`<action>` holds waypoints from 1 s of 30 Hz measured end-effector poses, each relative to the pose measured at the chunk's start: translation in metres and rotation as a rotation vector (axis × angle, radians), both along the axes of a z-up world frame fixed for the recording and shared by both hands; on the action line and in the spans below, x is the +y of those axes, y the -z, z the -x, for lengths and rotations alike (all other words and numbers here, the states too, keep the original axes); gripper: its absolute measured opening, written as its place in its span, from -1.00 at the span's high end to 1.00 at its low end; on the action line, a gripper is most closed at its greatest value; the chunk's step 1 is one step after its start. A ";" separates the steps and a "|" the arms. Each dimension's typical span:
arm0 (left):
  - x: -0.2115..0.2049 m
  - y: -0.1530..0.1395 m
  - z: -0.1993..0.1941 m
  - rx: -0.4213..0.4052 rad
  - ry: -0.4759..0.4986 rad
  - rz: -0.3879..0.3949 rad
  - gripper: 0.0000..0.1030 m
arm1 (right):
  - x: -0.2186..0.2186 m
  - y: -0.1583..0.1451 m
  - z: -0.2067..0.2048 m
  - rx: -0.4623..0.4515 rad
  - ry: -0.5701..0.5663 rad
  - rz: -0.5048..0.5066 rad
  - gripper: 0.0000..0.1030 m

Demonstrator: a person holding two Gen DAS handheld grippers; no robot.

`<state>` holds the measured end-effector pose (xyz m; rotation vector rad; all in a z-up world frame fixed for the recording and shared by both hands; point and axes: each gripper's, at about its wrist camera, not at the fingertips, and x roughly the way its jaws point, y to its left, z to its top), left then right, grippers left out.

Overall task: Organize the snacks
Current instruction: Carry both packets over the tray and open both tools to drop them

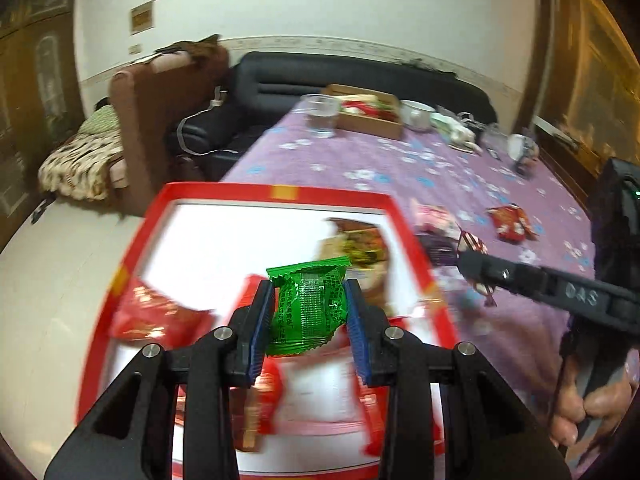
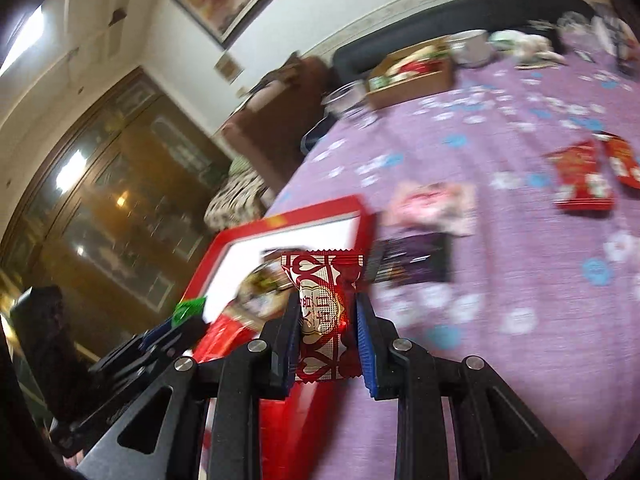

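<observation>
— So which step is this?
— Carrying, I'd say: the left gripper point(image 1: 308, 312) is clamped on a crinkly green foil snack packet point(image 1: 308, 304), held above the shallow red-rimmed white box point(image 1: 276, 192). The right gripper point(image 2: 328, 328) is clamped on a red-and-white wrapped candy point(image 2: 322, 316), over the box's 3 o'clock edge.
— What's next?
— Likely parting the jaws to drop both in.
— What's already inside?
— Red packets point(image 1: 156, 312) at 9 o'clock. More red packets point(image 2: 584, 178) lie on the purple floral tablecloth point(image 2: 520, 280) at 2 o'clock; a brown cardboard tray point(image 1: 370, 114) sits at 12
</observation>
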<state>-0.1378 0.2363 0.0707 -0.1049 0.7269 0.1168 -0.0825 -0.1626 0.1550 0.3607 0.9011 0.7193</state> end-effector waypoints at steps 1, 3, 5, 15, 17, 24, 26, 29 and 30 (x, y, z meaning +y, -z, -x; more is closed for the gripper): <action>0.005 0.002 0.001 0.002 -0.012 0.000 0.36 | 0.013 0.000 0.005 -0.003 -0.026 0.006 0.50; 0.011 0.004 0.002 0.001 -0.026 0.004 0.36 | 0.034 0.000 0.011 -0.006 -0.067 0.017 0.50; 0.018 0.006 0.003 0.001 -0.039 0.011 0.36 | 0.051 0.000 0.017 -0.010 -0.099 0.033 0.50; 0.033 0.017 0.004 0.027 -0.065 0.026 0.36 | 0.101 0.007 0.032 -0.014 -0.192 0.080 0.45; 0.036 0.019 0.006 0.034 -0.076 0.028 0.34 | 0.105 0.008 0.033 -0.014 -0.206 0.084 0.45; 0.046 0.020 0.006 0.035 -0.133 0.018 0.19 | 0.100 0.000 0.040 -0.045 -0.213 0.038 0.05; 0.046 0.019 0.007 0.029 -0.139 0.010 0.19 | 0.090 -0.003 0.037 -0.055 -0.189 0.019 0.05; 0.041 0.018 0.006 0.027 -0.134 -0.001 0.18 | 0.077 -0.004 0.028 -0.045 -0.155 0.009 0.05; 0.040 0.018 0.005 0.027 -0.131 -0.002 0.17 | 0.073 -0.003 0.027 -0.041 -0.143 0.008 0.05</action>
